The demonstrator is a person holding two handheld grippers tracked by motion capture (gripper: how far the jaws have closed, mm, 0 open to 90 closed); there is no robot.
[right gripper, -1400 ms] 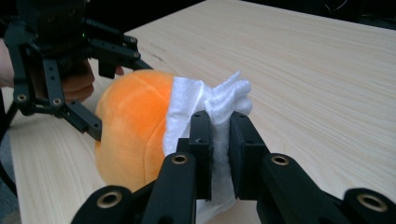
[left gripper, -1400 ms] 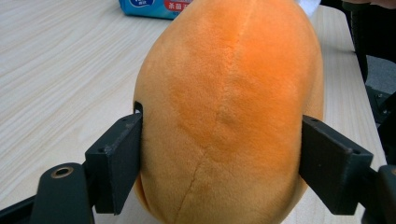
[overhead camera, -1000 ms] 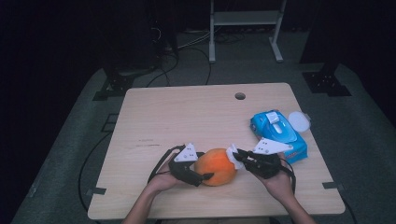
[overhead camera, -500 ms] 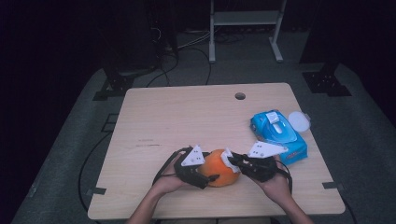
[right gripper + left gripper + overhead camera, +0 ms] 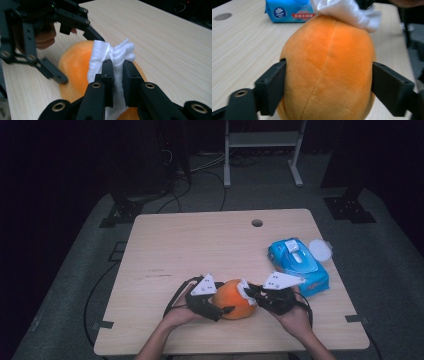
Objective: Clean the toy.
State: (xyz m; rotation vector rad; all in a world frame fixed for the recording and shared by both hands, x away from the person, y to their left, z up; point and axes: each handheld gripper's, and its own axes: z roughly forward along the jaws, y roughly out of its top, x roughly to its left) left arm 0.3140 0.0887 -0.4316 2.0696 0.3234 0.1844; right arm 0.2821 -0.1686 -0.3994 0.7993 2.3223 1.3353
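Orange plush ball (image 5: 328, 67) between left tongs (image 5: 328, 87)

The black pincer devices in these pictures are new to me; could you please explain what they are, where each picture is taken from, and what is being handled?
They are hand-held two-jaw tools: a person holds one in each hand at a pale wooden table. The high view looks down from above the person's side; the other two pictures come from cameras riding on each tool, looking along its black jaws. The left tool has its jaws on either side of a round orange plush toy; they have just been opening. The right tool is shut on a crumpled white wipe lying against the toy's top. Behind lie a blue pack of wet wipes and a round white lid.
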